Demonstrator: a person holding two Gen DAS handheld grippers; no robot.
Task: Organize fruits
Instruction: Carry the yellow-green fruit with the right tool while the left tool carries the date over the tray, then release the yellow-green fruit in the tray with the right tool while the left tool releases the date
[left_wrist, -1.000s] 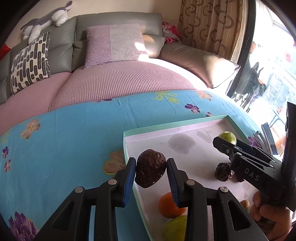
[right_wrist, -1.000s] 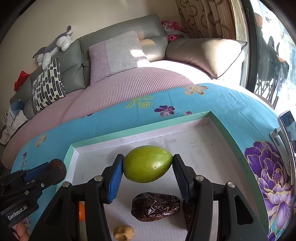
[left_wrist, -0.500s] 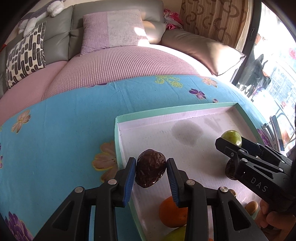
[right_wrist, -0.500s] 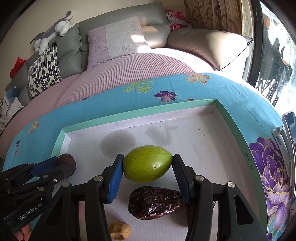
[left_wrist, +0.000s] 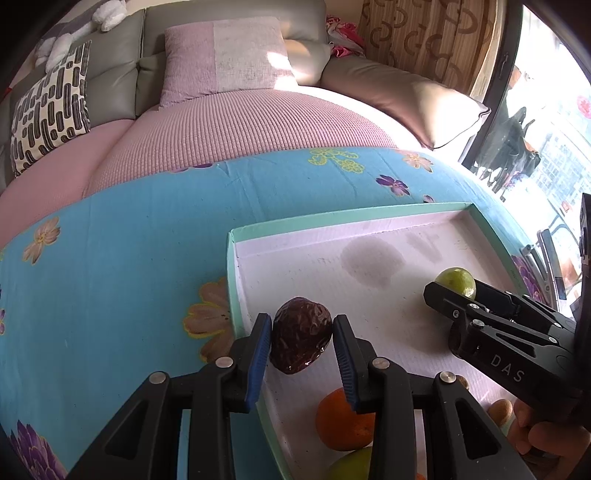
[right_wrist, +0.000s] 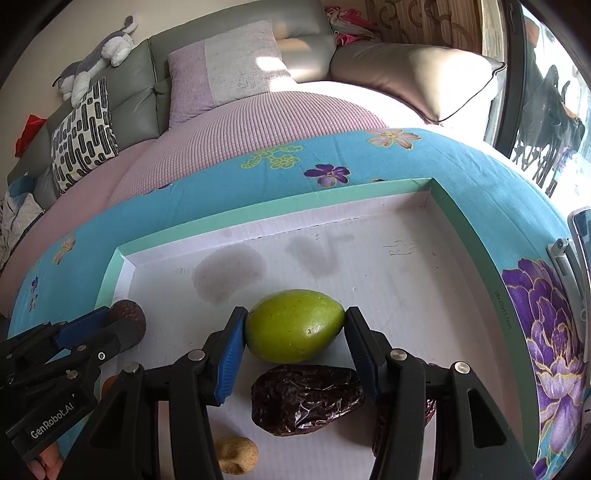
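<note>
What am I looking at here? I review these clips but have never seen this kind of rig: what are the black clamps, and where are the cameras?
There is no robot. A person holds a black two-finger gripper with blue pads in each hand, and each gripper carries a fisheye camera looking forward along its fingers.

The left view shows the left gripper shut on a wrinkled dark brown fruit, with the other gripper entering from the right. The right view shows the right gripper shut on a smooth green oval fruit.

Below both sits a shallow white tray with a mint-green rim on a blue flowered cloth. In the tray lie an orange round fruit, a large wrinkled dark date-like fruit and a small tan lumpy piece.
</note>
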